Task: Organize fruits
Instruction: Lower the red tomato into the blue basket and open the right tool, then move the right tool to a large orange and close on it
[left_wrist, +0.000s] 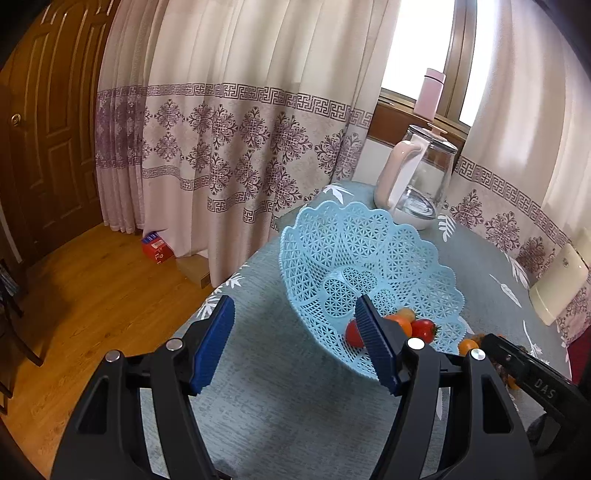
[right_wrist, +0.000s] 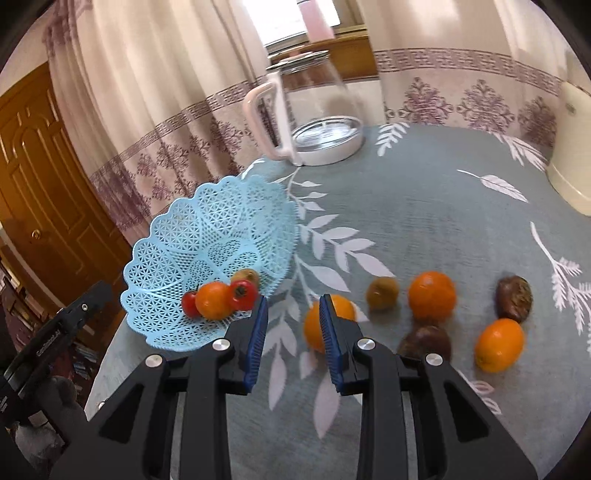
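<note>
Gaping left gripper (left_wrist: 295, 343), right gripper (right_wrist: 291, 341) empty

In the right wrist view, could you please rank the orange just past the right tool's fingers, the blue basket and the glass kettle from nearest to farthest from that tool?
From the right tool:
1. Orange, directly ahead, partly behind the right finger.
2. Blue basket, ahead to the left, tilted up.
3. Glass kettle, far across the table by the curtain.
</note>
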